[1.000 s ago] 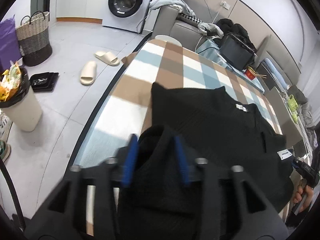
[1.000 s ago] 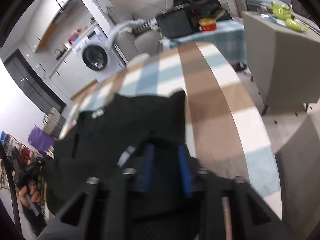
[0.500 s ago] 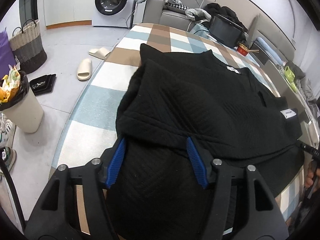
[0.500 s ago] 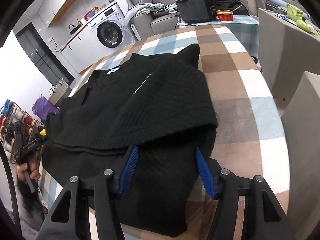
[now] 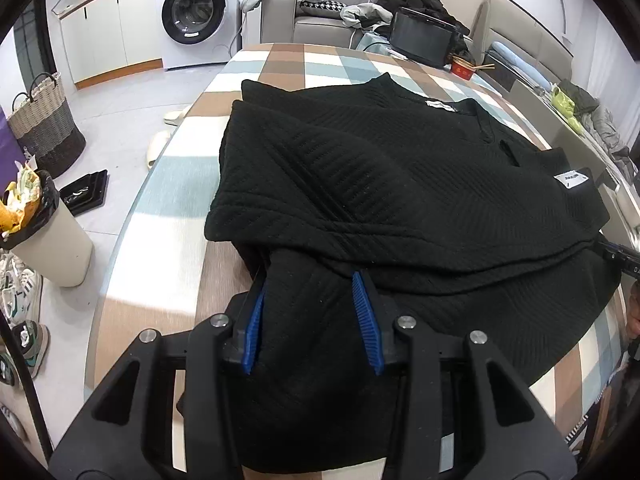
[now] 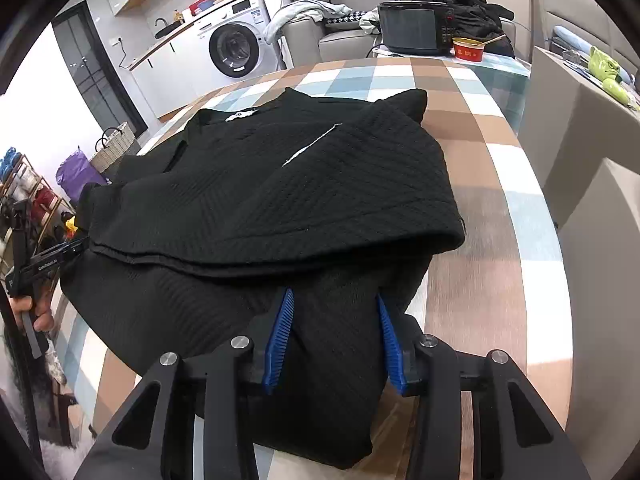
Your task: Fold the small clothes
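Black garment (image 5: 400,184) folded on table (image 5: 168,184), fabric between both spread grippers (image 5: 308,312) (image 6: 332,320).

Checked table (image 5: 168,216) – black garment (image 5: 400,184) lies folded on it

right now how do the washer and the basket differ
The washer is white, boxy and hard, with a round dark door; the basket is woven, banded light over dark, with loop handles and an open top. The washer sits against the far cabinets; the basket stands nearer. Both are on the floor.
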